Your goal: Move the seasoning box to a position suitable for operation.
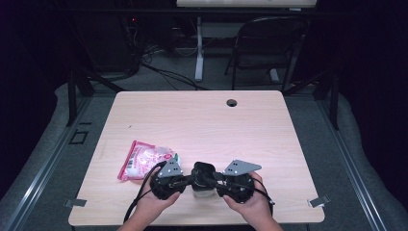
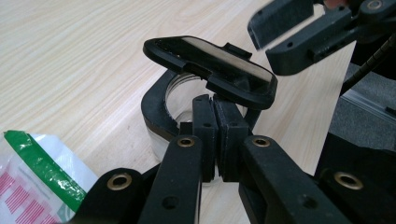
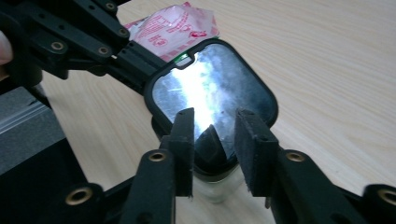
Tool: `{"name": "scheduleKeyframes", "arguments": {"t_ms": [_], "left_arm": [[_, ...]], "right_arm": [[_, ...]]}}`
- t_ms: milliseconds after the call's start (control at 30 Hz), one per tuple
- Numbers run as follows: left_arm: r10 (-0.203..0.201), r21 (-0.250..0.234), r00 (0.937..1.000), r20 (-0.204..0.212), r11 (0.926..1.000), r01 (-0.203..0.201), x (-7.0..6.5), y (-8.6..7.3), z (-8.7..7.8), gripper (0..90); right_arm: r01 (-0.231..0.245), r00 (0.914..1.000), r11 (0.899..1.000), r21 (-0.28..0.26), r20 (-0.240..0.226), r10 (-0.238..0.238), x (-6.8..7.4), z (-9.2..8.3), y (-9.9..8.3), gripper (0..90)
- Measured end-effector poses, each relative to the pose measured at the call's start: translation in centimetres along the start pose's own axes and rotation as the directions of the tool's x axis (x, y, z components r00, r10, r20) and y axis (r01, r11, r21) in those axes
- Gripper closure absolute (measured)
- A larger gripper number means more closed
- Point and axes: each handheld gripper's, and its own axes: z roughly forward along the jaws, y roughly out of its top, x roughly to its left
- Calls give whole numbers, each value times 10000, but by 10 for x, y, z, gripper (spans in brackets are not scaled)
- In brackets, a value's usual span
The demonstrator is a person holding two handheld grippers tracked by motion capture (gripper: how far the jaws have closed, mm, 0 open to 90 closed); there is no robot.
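From above, a clear container [image 1: 203, 186] stands on the desk [image 1: 202, 120] between both hands. The left gripper [image 2: 215, 135] clamps its black rim; the right gripper [image 3: 214, 144] hangs half-open over the raised lid [image 3: 212, 100].

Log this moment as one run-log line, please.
work: opening container | lid: hinged up, tilted | left gripper: shut on container rim | right gripper: open, jaws astride lid edge | pink packet: beside, on table
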Motion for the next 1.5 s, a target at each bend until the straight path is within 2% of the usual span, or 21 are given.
{"name": "scheduleKeyframes", "arguments": {"t_ms": [200,633,833,967,1000,1067,1167,1233,1500], "left_arm": [[51,-4,10000,-82,10000,-51,-1,5,0,878],[74,20,9998,-165,10000,-73,-2,11,0,868],[-7,-3,9997,-256,10000,7,-1,15,0,856],[-115,-73,9998,-140,9999,114,0,17,-1,834],[-87,-134,9999,-114,9999,85,0,19,-2,832],[-13,-156,9999,-123,9999,11,-1,21,-2,826],[36,-167,9997,-232,9999,-39,-1,21,-2,807],[96,-98,9989,-463,9999,-100,1,20,-1,779],[-285,148,9955,-901,9994,299,14,14,12,714]], "right_arm": [[247,9997,9997,52,34,-247,6,0,1,705],[579,9981,9983,93,184,-580,15,1,1,608],[755,9953,9971,38,609,-756,20,1,2,566],[974,9922,9951,168,765,-984,24,1,3,563],[1203,9877,9923,288,972,-1226,27,4,4,563],[1225,9861,9919,321,1087,-1253,29,6,4,565],[1282,9832,9913,314,1271,-1311,29,7,4,590],[1245,9842,9919,259,1232,-1268,28,6,4,598],[1093,9883,9940,99,1060,-1098,26,3,2,633]]}}
